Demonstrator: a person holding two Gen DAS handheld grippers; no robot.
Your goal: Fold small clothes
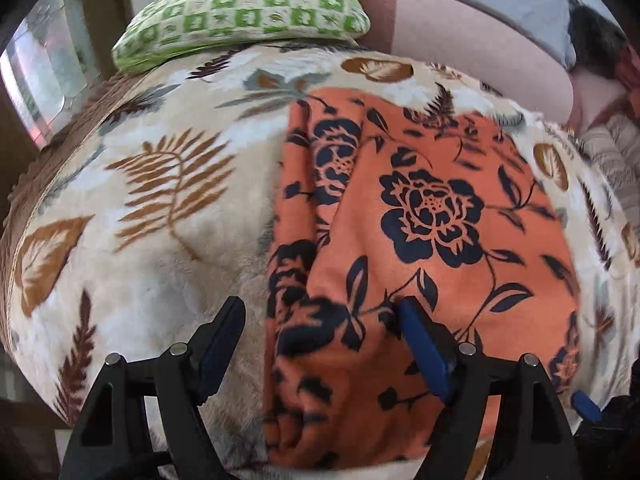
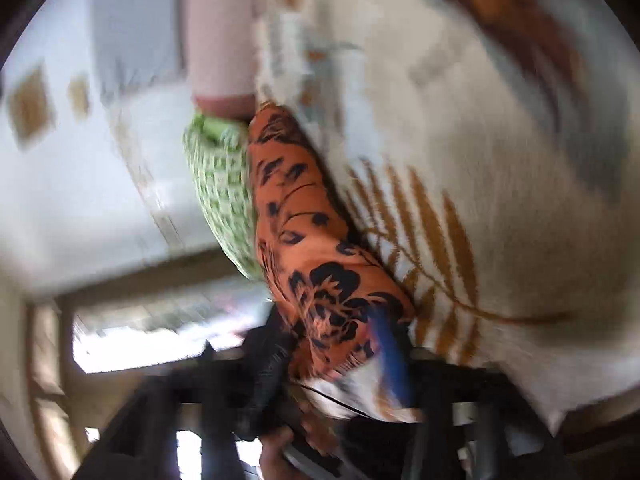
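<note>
Presently an orange garment (image 1: 420, 240) with a dark flower print lies spread on a cream leaf-patterned blanket (image 1: 160, 208) covering a bed, short of a green checked pillow (image 1: 244, 12) at the far end. Along the garment's left side a raised lengthwise ridge shows, which reads as a strip already turned in; the rest lies fairly flat.

Left hand-held gripper (image 1: 320, 312): jaws spread wide, angled down over the near left part of the garment. One finger stands above the bare blanket, the other, with its blue pad (image 1: 424, 344), above the printed cloth. The garment's left edge lies between them, but neither pad presses on it.

Right hand-held gripper (image 2: 332, 344): its view is heavily blurred and tilted. The jaws appear spread, with the near end of the garment bulging between a dark finger and a blue pad (image 2: 390, 356). Whether the pads touch the cloth cannot be told; no firm pinch is visible.

Judgement: the work stands at the taking-hold step of a fold, with both tools lining up on the near edge. The next move calls for each gripper to close on a corner or edge, catching the garment only and not the plush blanket beneath, then lifting evenly so the fold lands square.
</note>
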